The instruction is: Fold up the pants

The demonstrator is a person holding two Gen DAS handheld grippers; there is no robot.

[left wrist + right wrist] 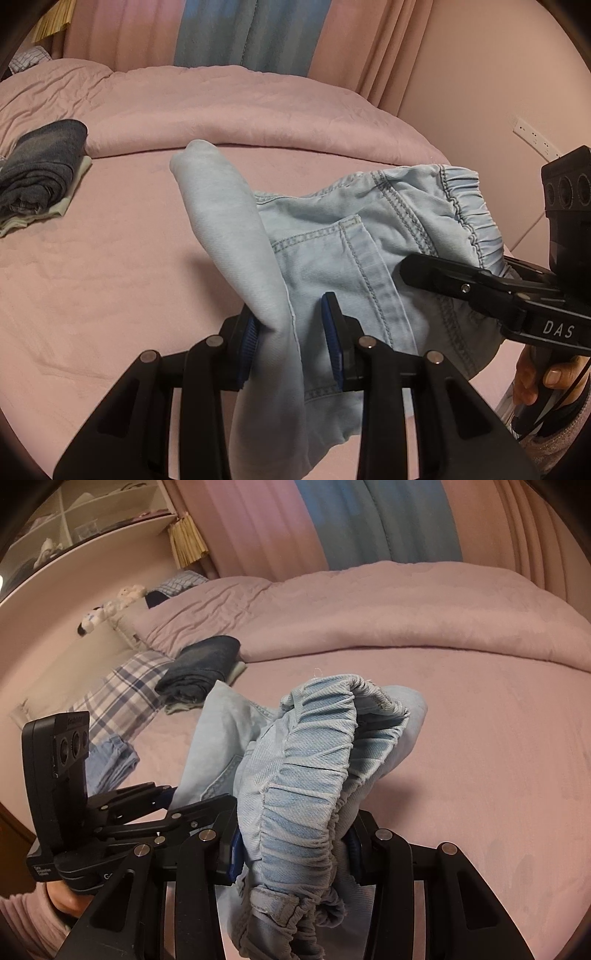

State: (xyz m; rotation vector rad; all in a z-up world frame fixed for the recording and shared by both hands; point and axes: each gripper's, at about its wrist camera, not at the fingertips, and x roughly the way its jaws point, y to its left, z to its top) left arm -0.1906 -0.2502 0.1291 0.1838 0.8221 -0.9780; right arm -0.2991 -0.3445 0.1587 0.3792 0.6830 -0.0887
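Observation:
Light blue denim pants point(343, 258) with an elastic waistband hang in the air above the pink bed point(110, 277). My left gripper point(291, 350) is shut on a fold of the pants' leg cloth between its blue pads. My right gripper point(295, 845) is shut on the gathered elastic waistband point(306, 760), which bunches over its fingers. In the left wrist view the right gripper point(461, 284) reaches in from the right at the waistband. In the right wrist view the left gripper point(166, 808) sits at the lower left, holding the pants point(221, 731).
A folded dark blue garment point(40, 170) lies on a pale cloth at the bed's left; it also shows in the right wrist view point(203, 668). A rolled pink duvet point(258, 110) lies across the back. Plaid pillow point(125, 690) and curtains point(332, 520) behind.

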